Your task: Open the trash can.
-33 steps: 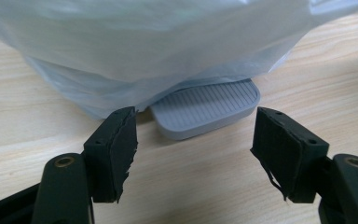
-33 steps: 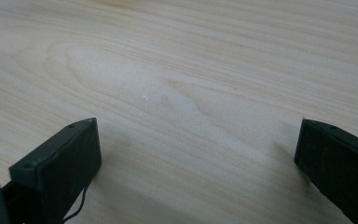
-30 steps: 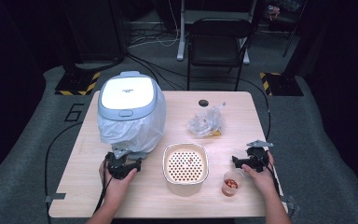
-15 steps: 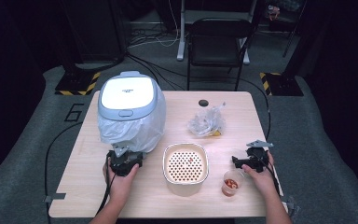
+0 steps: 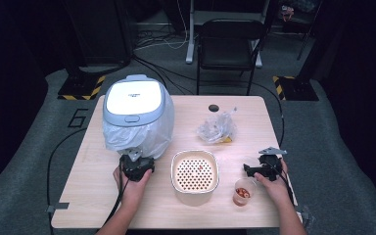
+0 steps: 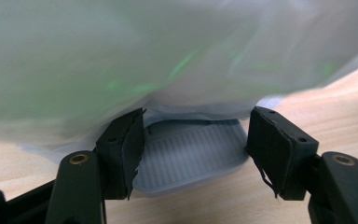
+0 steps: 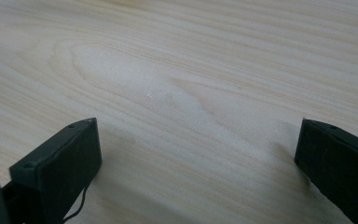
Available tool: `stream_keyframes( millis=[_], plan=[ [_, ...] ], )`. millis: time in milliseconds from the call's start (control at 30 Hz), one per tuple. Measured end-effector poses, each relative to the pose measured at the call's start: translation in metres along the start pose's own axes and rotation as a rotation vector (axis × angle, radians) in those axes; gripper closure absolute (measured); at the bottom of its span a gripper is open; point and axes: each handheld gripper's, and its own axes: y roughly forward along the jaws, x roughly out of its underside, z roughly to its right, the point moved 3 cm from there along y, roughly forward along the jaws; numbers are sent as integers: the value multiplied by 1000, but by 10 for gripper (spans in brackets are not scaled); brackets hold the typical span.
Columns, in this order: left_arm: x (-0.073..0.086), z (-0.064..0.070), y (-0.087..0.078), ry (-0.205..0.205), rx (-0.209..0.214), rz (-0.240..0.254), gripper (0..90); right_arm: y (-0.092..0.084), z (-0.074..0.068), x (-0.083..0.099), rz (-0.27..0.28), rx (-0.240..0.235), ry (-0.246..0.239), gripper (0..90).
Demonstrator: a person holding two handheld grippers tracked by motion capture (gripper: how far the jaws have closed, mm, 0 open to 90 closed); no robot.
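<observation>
Plastic film [image 6: 177, 56] blurs the cooker [image 5: 136, 105] above the left tongs [image 6: 196, 140], which gape around its grey tab [image 6: 191, 154]. The right tongs [image 7: 196, 154] gape empty over bare worktop [image 7: 191, 70].

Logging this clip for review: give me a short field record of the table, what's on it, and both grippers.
surface: wooden table
back left: white rice cooker wrapped in clear plastic
centre front: perforated steamer basket
back right: crumpled plastic bag
front right: small cup with reddish contents
left gripper: open, jaws at the cooker's base, a ribbed grey part between them
right gripper: open, over bare table, beside the cup
</observation>
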Motion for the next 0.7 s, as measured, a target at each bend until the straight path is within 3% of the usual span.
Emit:
stream_keyframes(
  millis=[67,300,367,400,500,533,633,700],
  plan=[
    [1,-1,1,8,-2,23,375,0,-1,0,1,-1,4,0],
    [3,-5,-1,15,5,32,378,-1,0,1,1,-9,-14,0],
    [3,-7,-1,-11,20,49,389,-1,-3,1,-2,-12,8,0],
    [4,-10,-2,12,11,33,404,-1,-2,1,-1,-9,6,0],
    [4,-15,-4,16,8,27,408,-1,-2,1,-1,-10,6,0],
    [3,-15,-5,18,30,31,451,-1,-2,1,-1,-10,5,0],
    [4,-12,-7,56,26,22,540,-1,-2,1,-1,-10,5,0],
    [5,-11,-7,44,36,22,581,-1,-2,1,-1,-10,6,0]
  ],
)
